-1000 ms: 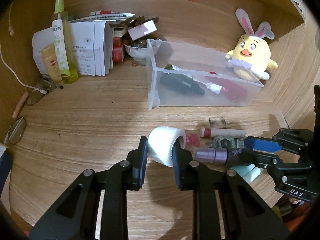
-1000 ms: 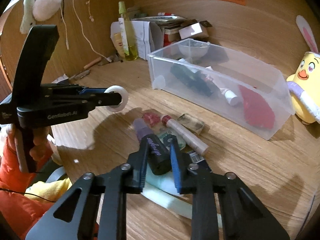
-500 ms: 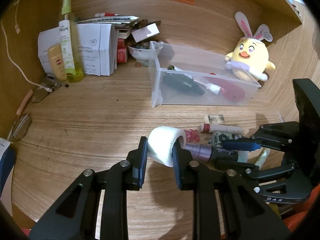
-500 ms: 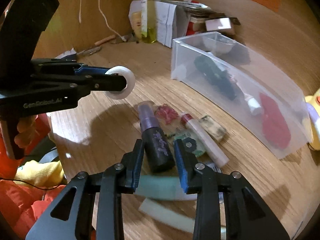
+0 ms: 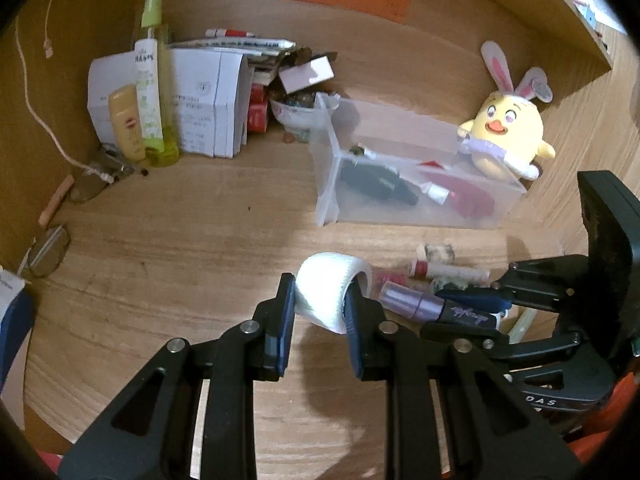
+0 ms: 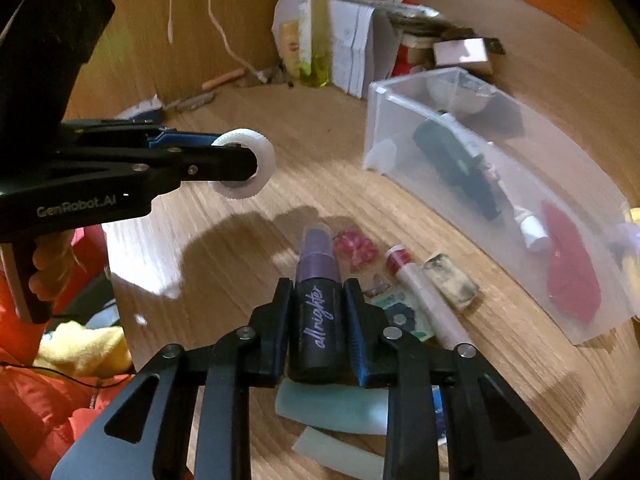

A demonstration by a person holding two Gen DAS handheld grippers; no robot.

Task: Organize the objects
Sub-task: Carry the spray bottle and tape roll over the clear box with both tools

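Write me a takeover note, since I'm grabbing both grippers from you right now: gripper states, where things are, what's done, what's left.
Left gripper: shut on the white tape roll, held above the desk.
Right gripper: jaws closing on the dark spray bottle between them.
Clear bin: already holds a dark bottle, a small tube and a red item.
Loose on the desk: white tube with red cap, pink clip, small worn block, pale green pieces under the right gripper.
Left: probably bin the roll and bottle, then the loose items.
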